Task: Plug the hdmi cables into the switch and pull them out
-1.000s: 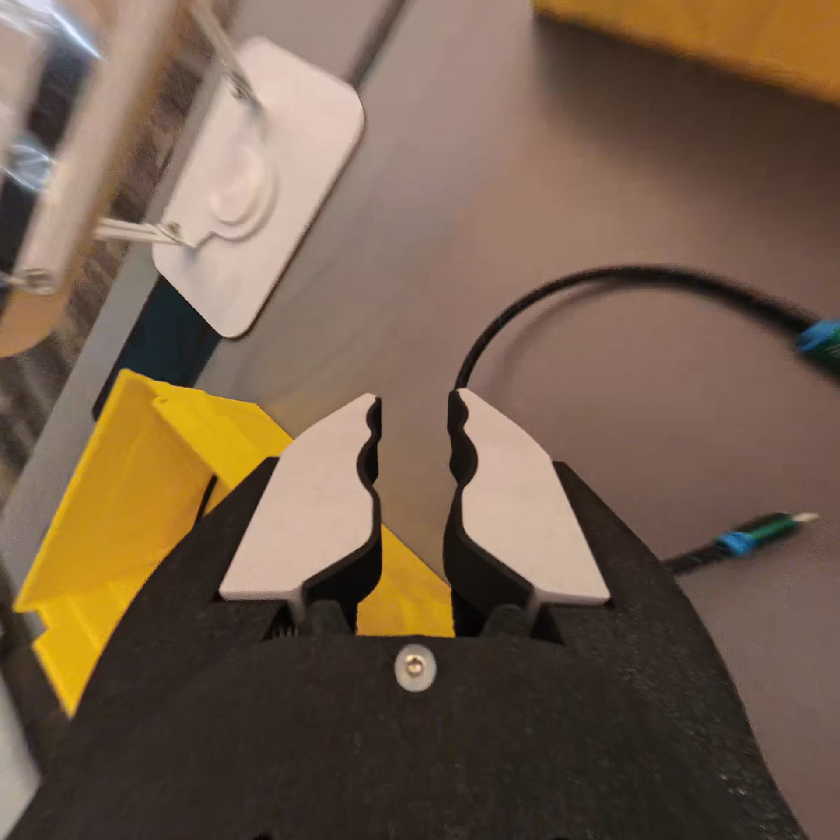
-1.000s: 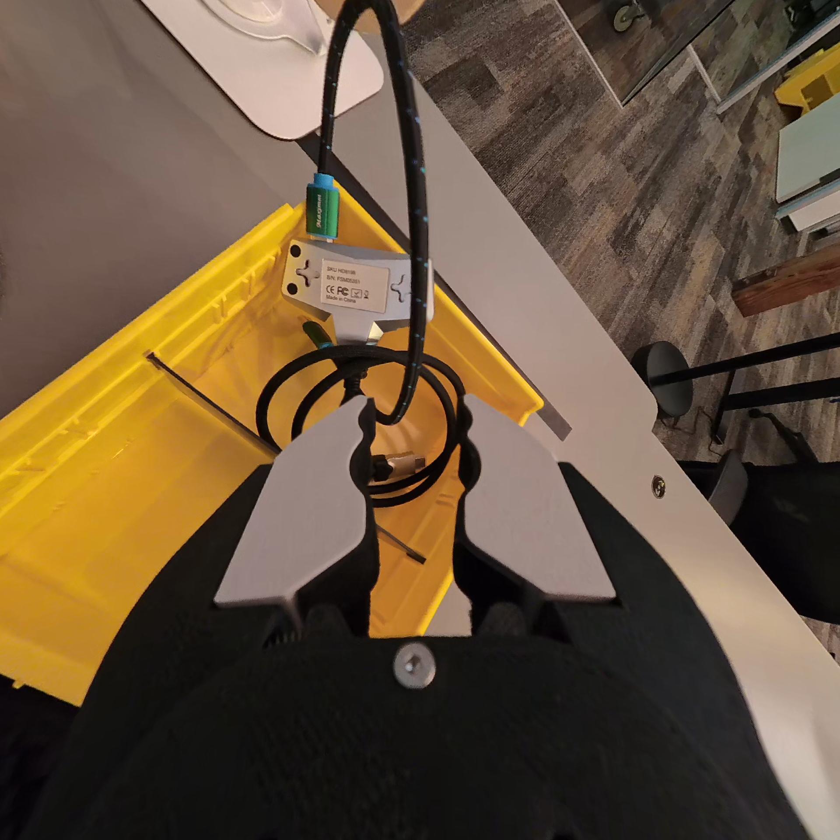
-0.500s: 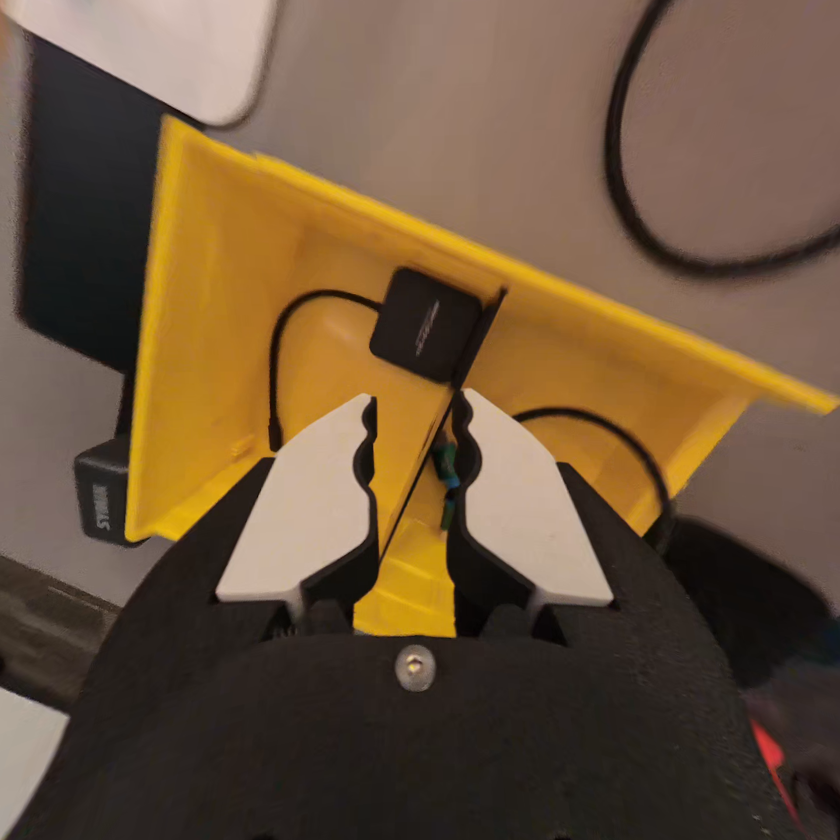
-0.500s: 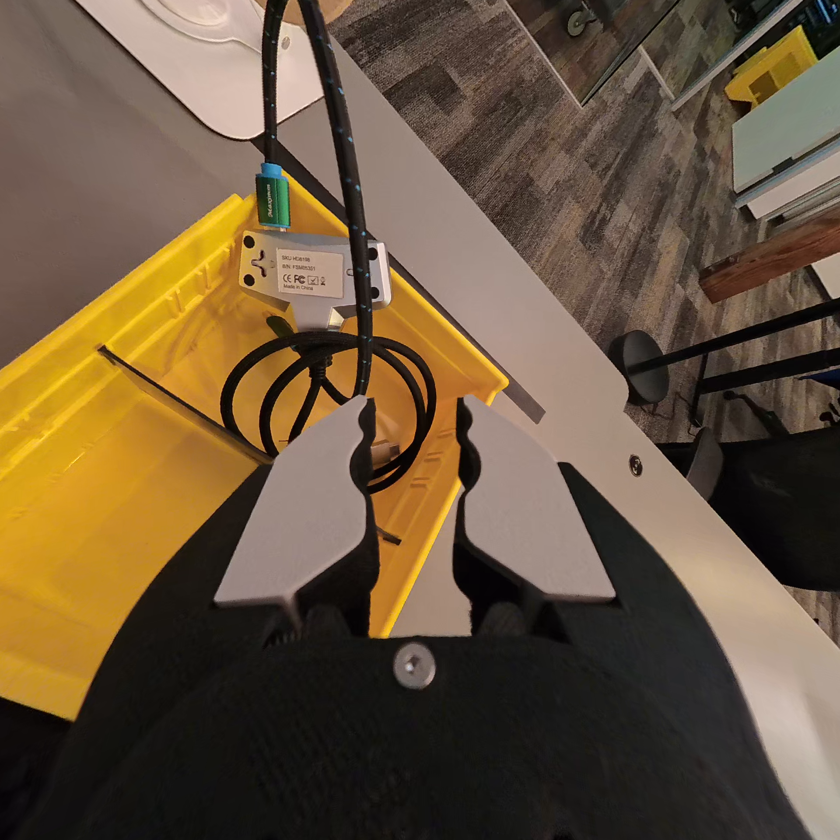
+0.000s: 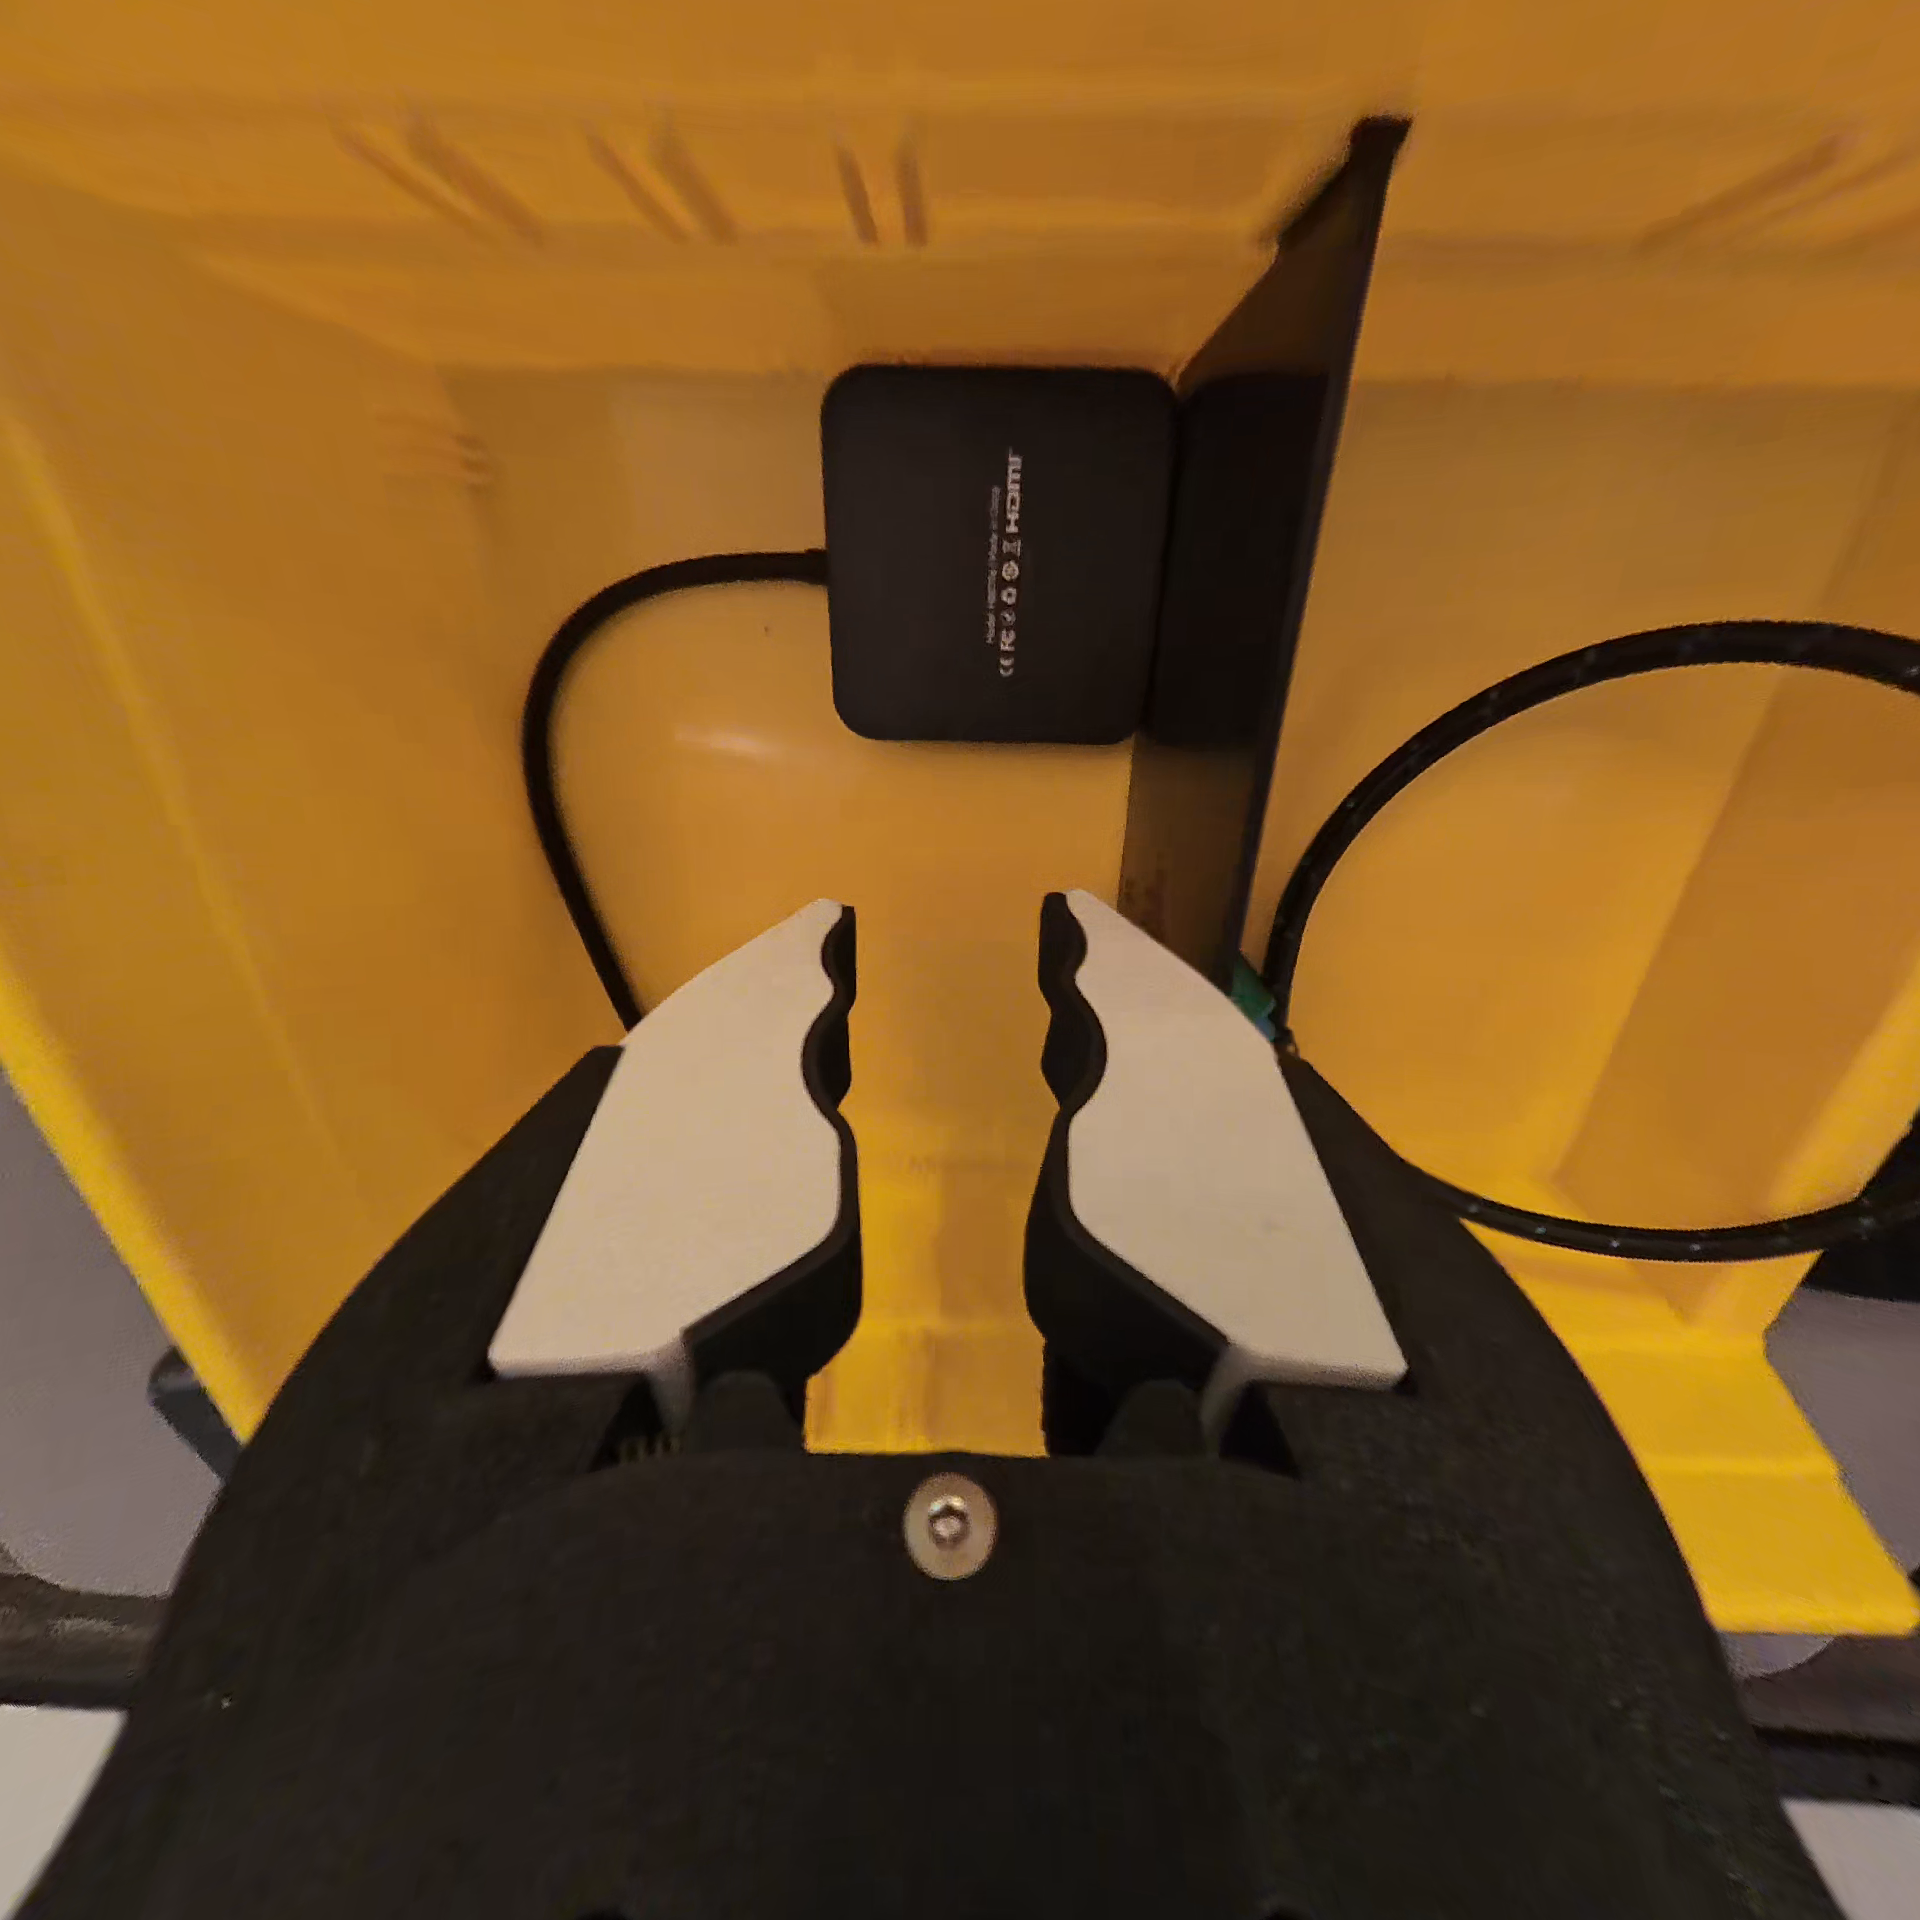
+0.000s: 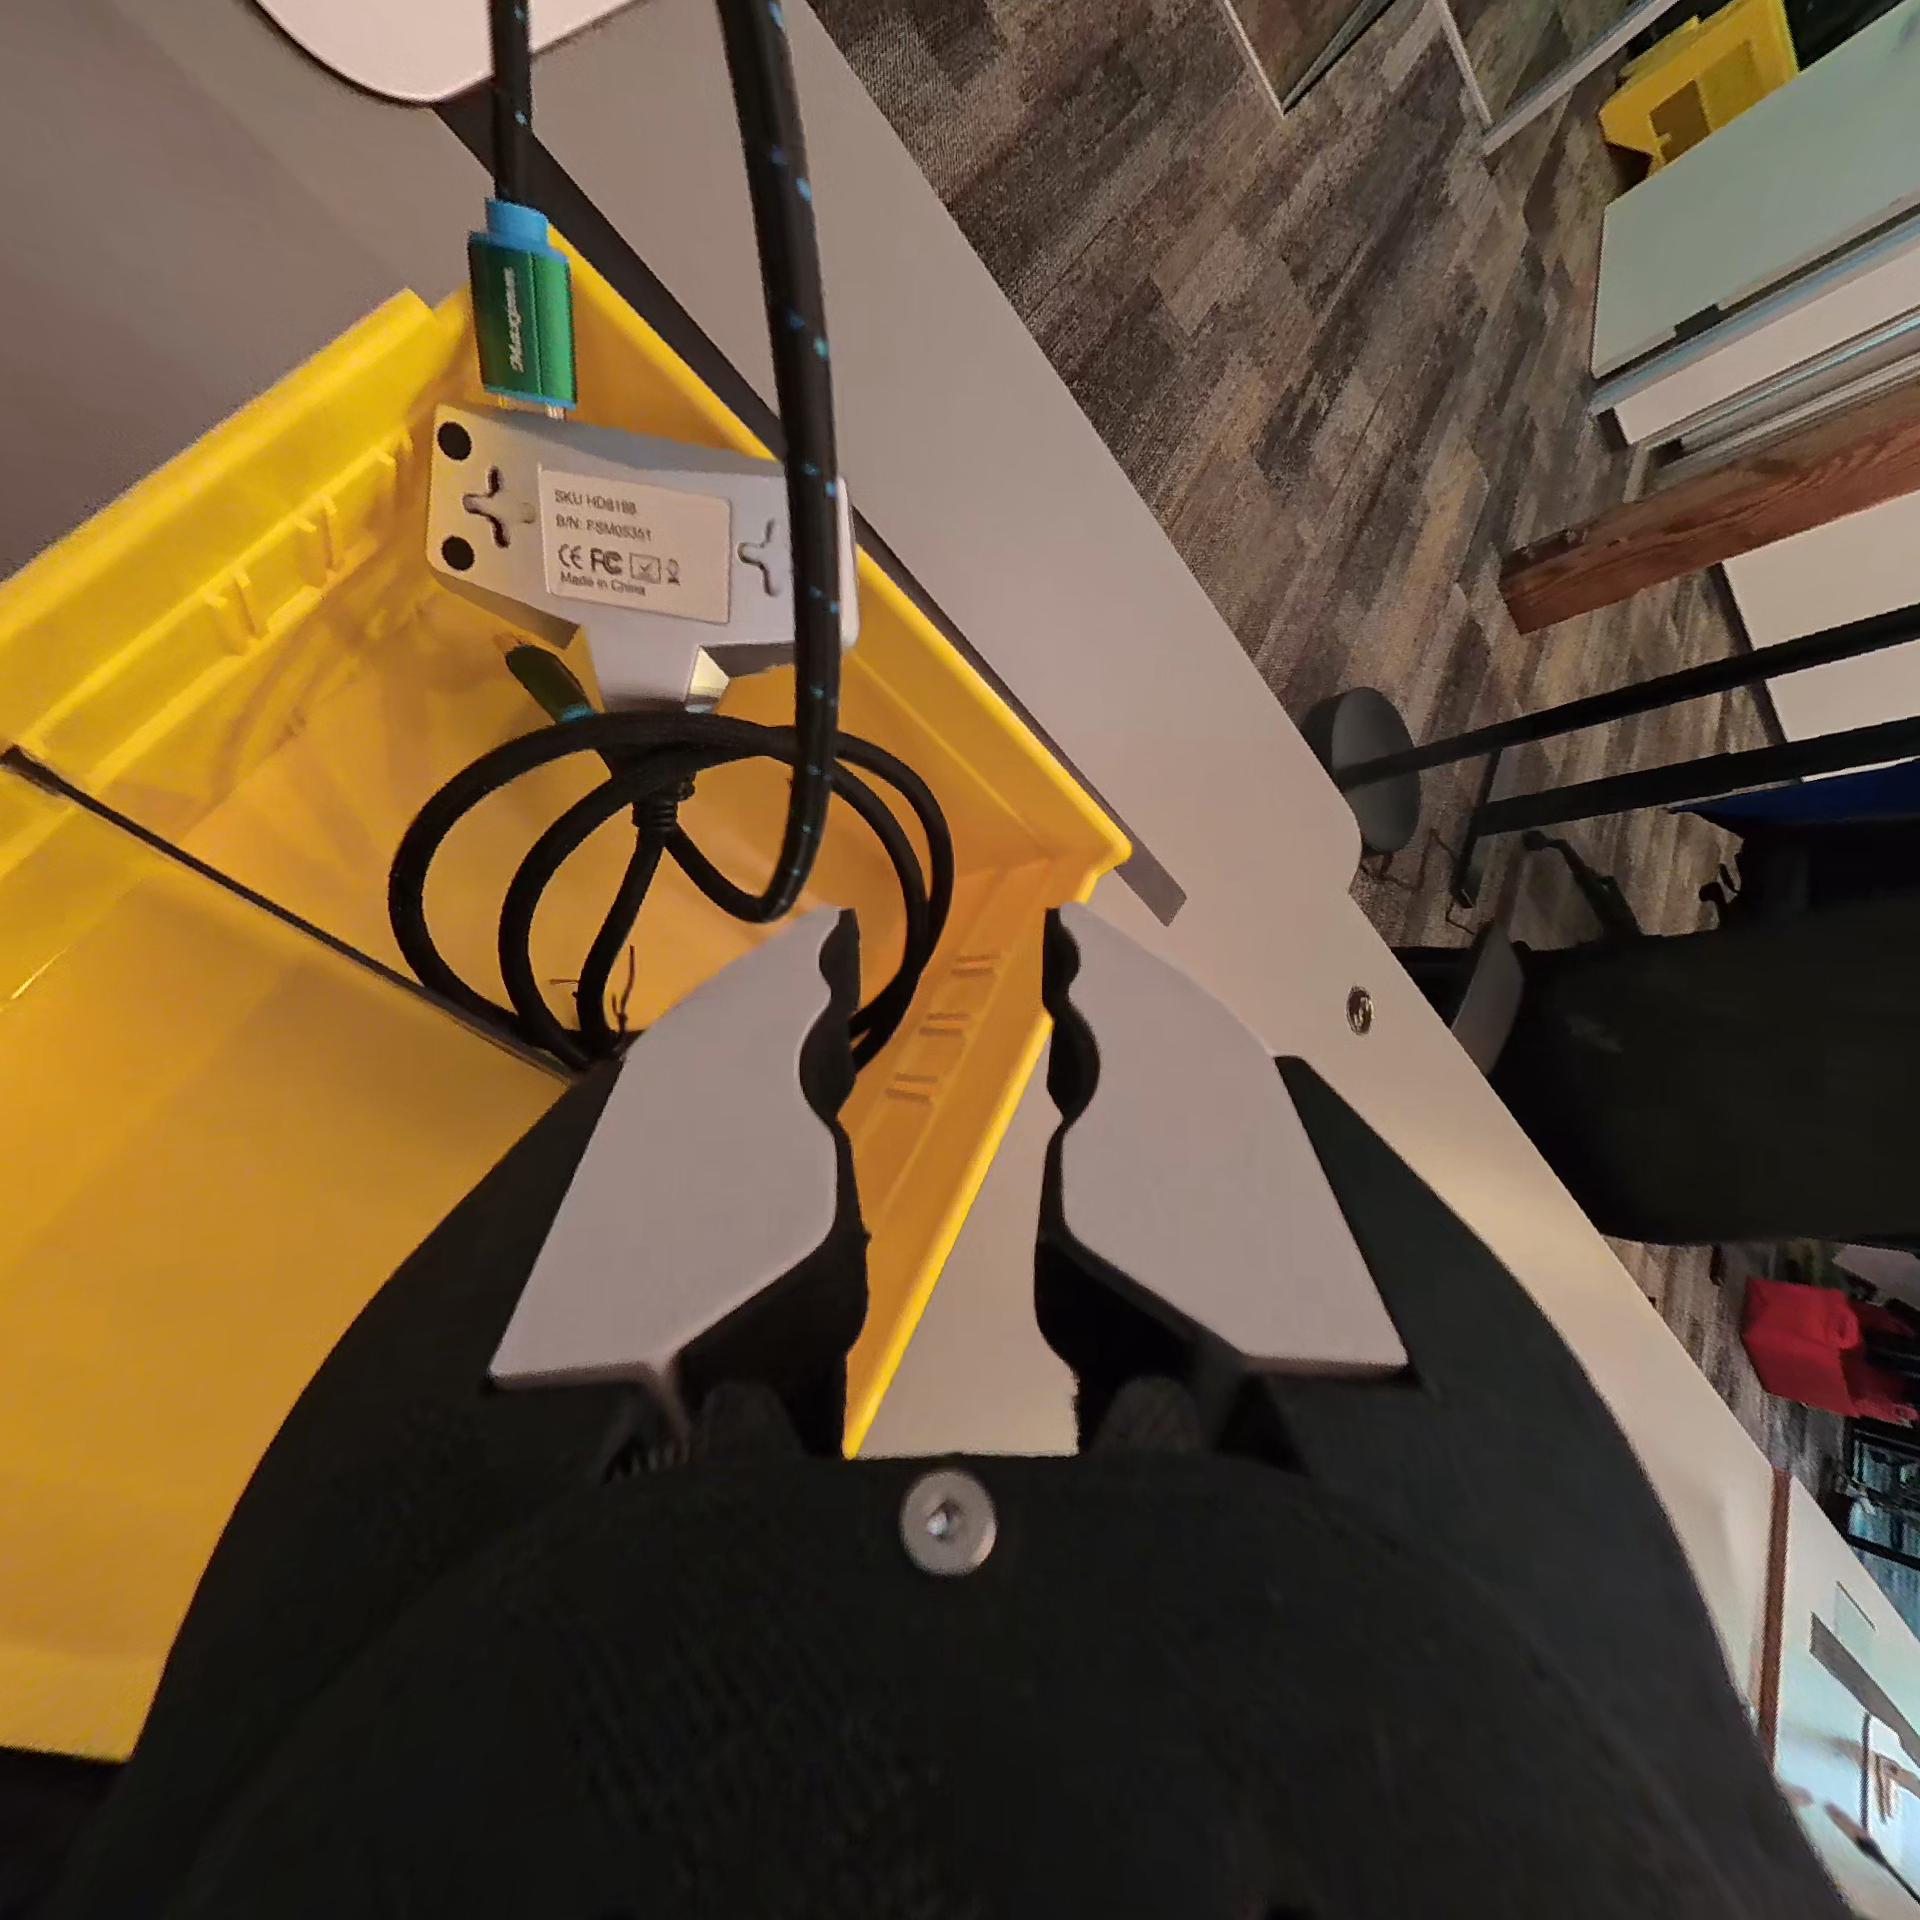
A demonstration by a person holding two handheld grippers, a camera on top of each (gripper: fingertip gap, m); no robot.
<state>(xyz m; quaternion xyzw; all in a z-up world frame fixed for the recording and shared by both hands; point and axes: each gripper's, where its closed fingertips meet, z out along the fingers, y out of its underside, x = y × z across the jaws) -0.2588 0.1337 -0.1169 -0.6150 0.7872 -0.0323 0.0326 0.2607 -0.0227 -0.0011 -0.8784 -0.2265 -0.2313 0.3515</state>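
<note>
A silver switch lies label side up at the far end of a yellow bin. A green HDMI plug with a blue collar meets the switch's top edge. Its braided cable loops over the switch down to a black coiled cable. A second green plug pokes out under the switch. My right gripper is open and empty over the bin's right wall. My left gripper is open and empty inside the bin, pointing at a black square HDMI box with its own cable.
A black divider splits the bin, with a cable loop in the other compartment. The bin sits near the edge of a grey table. Beyond it are patterned floor and a black stool base. A white plate lies at the top. The grippers' ends are close to 55 centimetres from one another. The silver switch lies some 11 centimetres from my right tips, 45 centimetres from my left tips. It is some 15 centimetres from my right tips to the green HDMI plug.
My left gripper swung from over the table and cables onto the bin and dropped into it, close to the black box. My right gripper shifted right, from above the coil to the bin's wall.
</note>
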